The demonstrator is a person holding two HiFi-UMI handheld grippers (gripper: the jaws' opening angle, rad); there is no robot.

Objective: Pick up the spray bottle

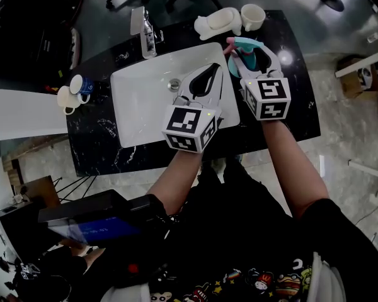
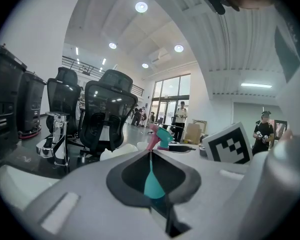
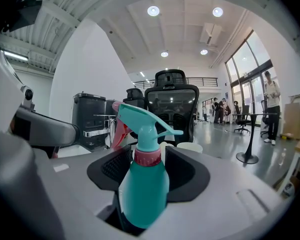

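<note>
While left tool (image 1: 213,69) idles closed and empty over white basin (image 1: 138,99), right tool (image 1: 252,50) clamps teal plastic spray bottle with pink collar (image 3: 142,184) upright at black marble bench (image 1: 94,137) rear; grip likely secure enough for lifting.

counter (image 1: 293,109): black marble | basin (image 1: 138,102): white | chairs (image 2: 107,109): black mesh | ceiling lights (image 3: 153,10): round | windows (image 3: 242,66): tall

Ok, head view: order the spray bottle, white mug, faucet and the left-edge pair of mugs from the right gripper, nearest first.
1. Spray bottle, held in the right gripper.
2. White mug, just beyond, at the counter's back edge.
3. Faucet, behind the sink.
4. Pair of mugs, far left.
</note>
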